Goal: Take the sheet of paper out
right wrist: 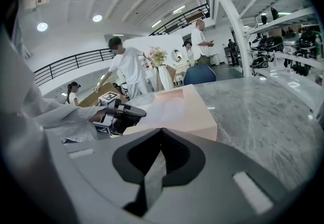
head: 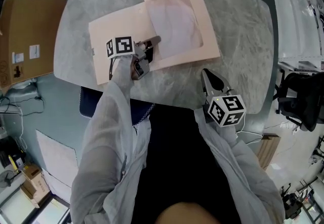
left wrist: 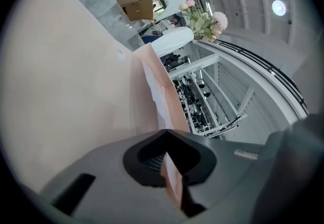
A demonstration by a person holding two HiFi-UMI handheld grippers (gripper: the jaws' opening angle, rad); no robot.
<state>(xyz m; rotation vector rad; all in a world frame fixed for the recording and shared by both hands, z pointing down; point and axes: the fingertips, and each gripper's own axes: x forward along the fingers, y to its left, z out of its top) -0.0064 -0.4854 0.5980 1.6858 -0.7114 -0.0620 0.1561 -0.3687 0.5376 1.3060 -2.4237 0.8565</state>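
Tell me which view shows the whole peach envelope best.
The head view: the envelope lies whole, opened out, on the table. The left gripper view shows only a close strip, its edge pinched in the left gripper. The right gripper view shows it low and foreshortened.

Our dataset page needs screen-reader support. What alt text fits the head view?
A person's left gripper pinches the edge of a pink folder on a grey table, a pale sheet of paper showing inside. The right gripper hovers shut and empty by the near edge.
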